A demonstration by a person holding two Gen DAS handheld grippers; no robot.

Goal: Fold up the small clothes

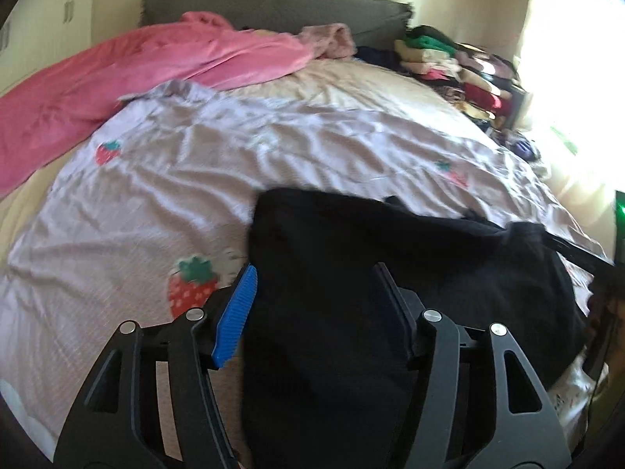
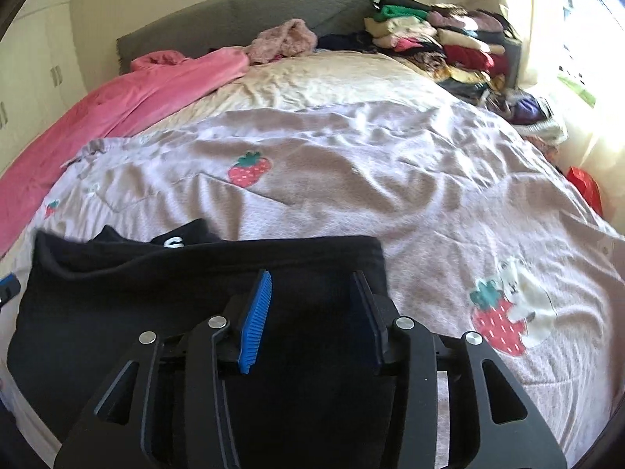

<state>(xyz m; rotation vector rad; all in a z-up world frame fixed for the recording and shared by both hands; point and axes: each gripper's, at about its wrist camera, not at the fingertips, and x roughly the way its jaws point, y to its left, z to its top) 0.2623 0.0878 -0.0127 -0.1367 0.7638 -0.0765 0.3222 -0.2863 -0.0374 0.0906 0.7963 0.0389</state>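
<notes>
A black garment (image 1: 351,242) lies on the lilac strawberry-print sheet (image 1: 187,179) at the near side of the bed. My left gripper (image 1: 314,273) is open over the garment's left part, its blue pads apart and holding nothing. In the right wrist view the same black garment (image 2: 156,289) lies spread with a white letter near its top edge. My right gripper (image 2: 312,277) is open above the garment's right part, close to its right edge. The tip of the left gripper (image 2: 8,287) shows at the far left.
A pink blanket (image 1: 117,78) lies along the bed's left side. A fuzzy pink item (image 2: 283,41) sits by the grey headboard (image 2: 242,11). Stacks of folded clothes (image 2: 441,39) stand at the back right. A bright window (image 2: 586,39) is on the right.
</notes>
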